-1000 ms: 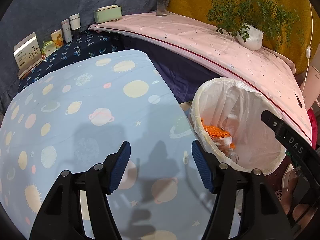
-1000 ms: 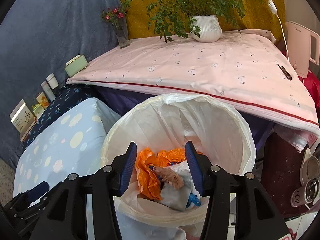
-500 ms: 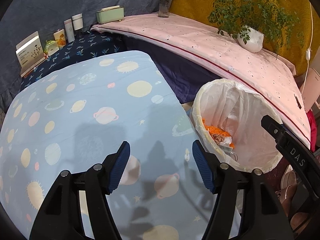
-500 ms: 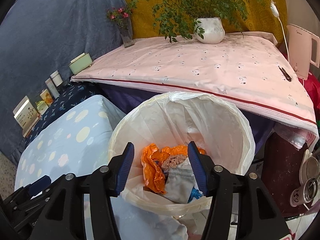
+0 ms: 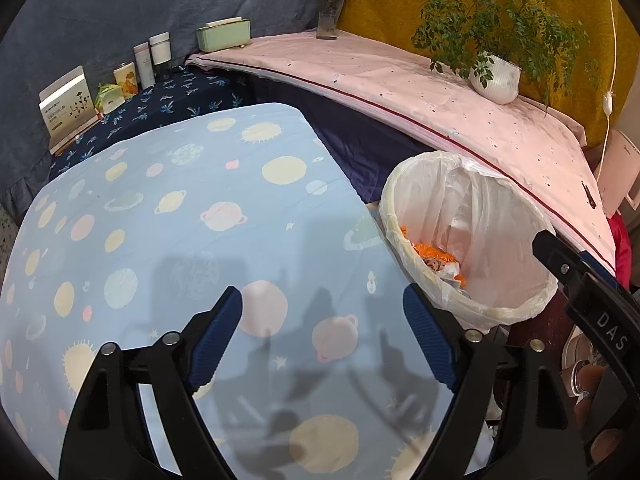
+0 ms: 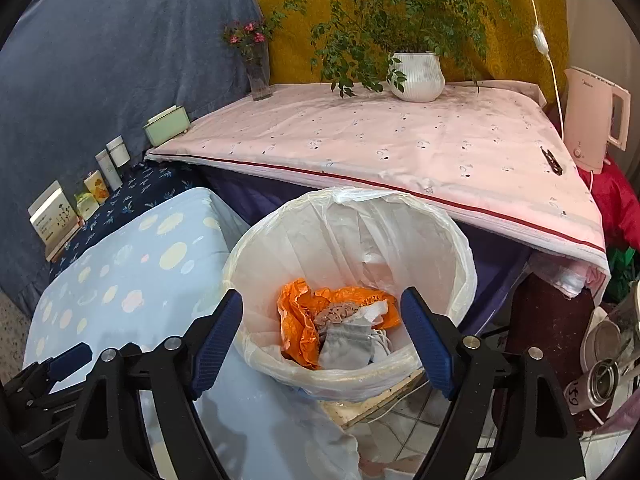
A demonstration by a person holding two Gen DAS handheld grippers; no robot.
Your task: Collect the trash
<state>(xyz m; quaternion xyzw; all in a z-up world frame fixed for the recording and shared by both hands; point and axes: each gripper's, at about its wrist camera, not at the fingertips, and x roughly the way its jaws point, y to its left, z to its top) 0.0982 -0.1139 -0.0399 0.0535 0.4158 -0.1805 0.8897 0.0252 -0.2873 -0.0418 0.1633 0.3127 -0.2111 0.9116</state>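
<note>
Since a second ago we are seeing the right gripper (image 6: 322, 344) pulling back and up from the trash bin (image 6: 460, 248), which is shrinking in its view; the left view is widening too. The bin is sitting between the right gripper's spread, empty fingers, toward twelve o'clock. Inside we are counting one orange bag (image 6: 296, 324), one grey pouch (image 6: 346, 346) and one brownish crumpled scrap (image 6: 334, 312). The left gripper (image 5: 322, 344) is hovering over the planet-print cloth (image 5: 160, 220), fingers wide apart and holding nothing, the bin at its two o'clock. The right gripper is pointing down into the bin.
</note>
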